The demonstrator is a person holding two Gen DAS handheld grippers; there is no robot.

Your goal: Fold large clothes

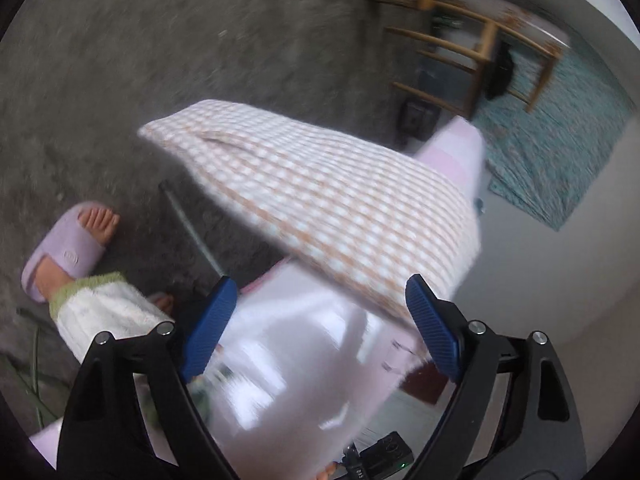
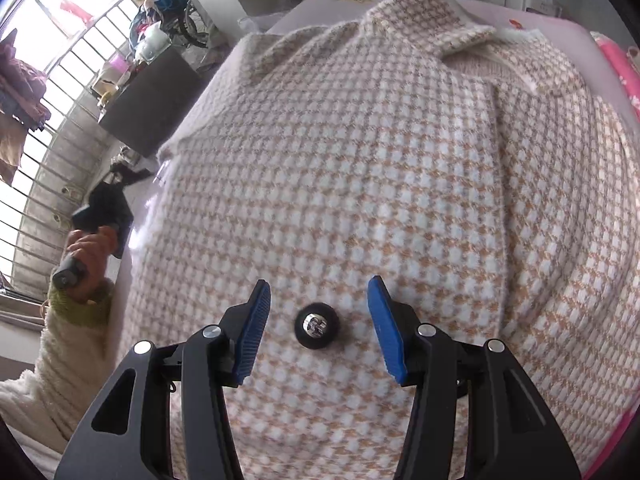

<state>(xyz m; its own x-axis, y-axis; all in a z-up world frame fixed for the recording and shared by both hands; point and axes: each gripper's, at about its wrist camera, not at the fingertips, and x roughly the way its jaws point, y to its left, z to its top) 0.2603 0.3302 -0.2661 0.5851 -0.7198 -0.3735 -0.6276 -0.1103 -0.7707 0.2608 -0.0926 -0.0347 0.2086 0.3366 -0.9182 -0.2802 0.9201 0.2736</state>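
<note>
One houndstooth coat lies spread on the pink bed, one sleeve hanging off the edge over the floor; both tongs, left and right, stand spread and hold nothing; the dangling sleeve could, I judge, drag the coat off, though blur hides its weight; one black button shows.

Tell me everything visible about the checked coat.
The checked coat is a fuzzy, thick knit in a white and tan houndstooth pattern. It lies spread on a pink bed, collar at the far end and turned down. A black button sits between the right gripper's open fingers. In the blurred left view, one part overhangs the bed edge.
</note>
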